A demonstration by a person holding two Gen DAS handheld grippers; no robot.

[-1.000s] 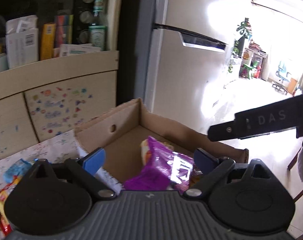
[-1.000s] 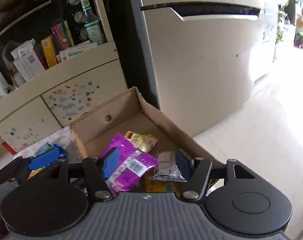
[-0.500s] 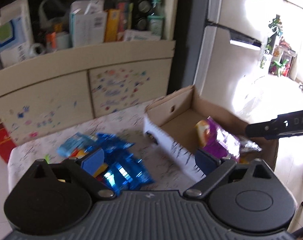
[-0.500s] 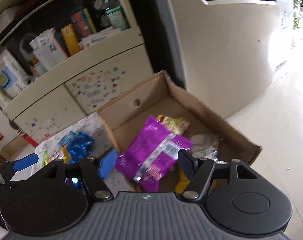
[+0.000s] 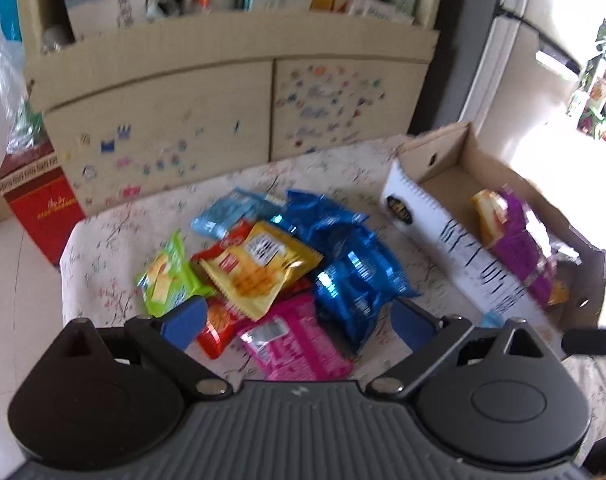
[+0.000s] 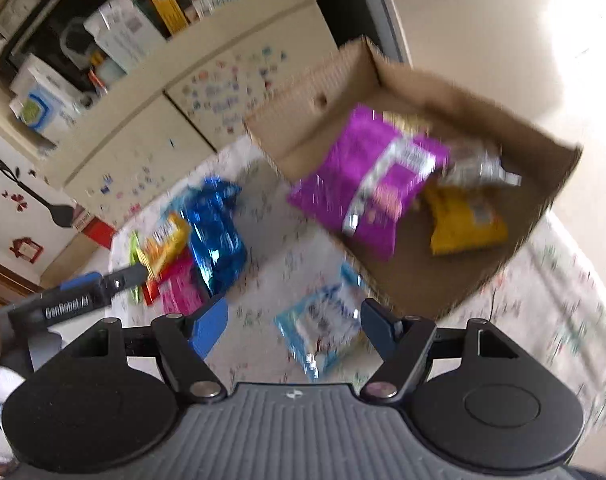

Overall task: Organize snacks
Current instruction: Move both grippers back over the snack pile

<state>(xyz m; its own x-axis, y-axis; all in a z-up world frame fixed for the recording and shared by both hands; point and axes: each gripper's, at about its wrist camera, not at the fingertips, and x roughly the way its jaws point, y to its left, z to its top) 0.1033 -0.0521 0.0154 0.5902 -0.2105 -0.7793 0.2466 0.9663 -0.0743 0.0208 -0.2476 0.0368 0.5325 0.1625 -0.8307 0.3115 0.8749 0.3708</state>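
Left wrist view: left gripper (image 5: 299, 322) fingers spread, holding nothing, above a heap of snack packets (image 5: 279, 264) on the floral tablecloth (image 5: 103, 240); cardboard box (image 5: 435, 156) at right holds a purple packet (image 5: 519, 248). Right wrist view, blurred: right gripper (image 6: 295, 322) fingers spread, empty, over a light-blue packet (image 6: 323, 324) lying just beside the box (image 6: 551, 196).
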